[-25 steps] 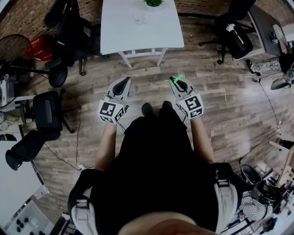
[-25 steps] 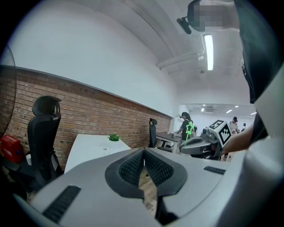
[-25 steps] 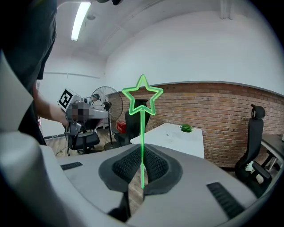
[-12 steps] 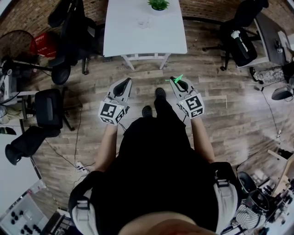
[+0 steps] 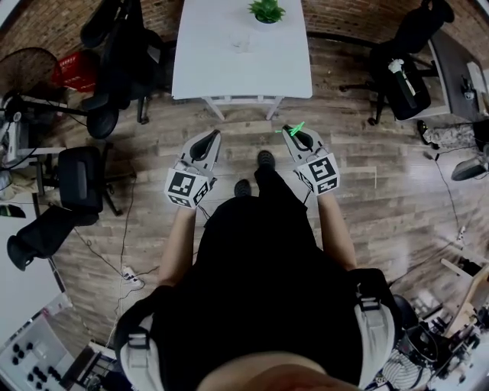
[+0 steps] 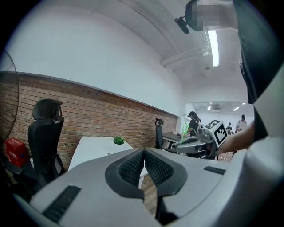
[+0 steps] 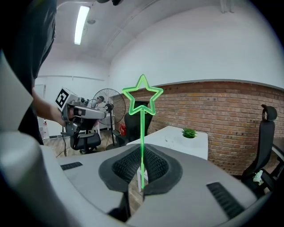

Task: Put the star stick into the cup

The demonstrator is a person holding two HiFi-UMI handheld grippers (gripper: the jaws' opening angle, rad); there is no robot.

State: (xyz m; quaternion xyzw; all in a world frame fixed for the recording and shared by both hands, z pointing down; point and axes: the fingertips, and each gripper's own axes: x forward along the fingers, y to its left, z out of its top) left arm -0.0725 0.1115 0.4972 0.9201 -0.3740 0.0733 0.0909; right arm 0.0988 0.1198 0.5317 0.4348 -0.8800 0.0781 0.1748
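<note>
Closer now, the white surface point(image 5: 229, 65) carries a clear cup point(image 5: 241, 42). Right claw point(image 7: 142, 165) pinches the green star stick point(image 7: 142, 95) upright; left claw point(image 6: 143, 165) is pressed together, empty.

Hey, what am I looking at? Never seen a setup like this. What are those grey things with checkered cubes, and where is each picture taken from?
No robot: a person holds a two-fingered gripper in each hand. One picture looks down from a camera on the head; the other two come from cameras riding on the grippers. The right gripper has its fingers shut on a green star stick. The left gripper is shut and empty. Ahead stands a white table with a potted plant.
</note>
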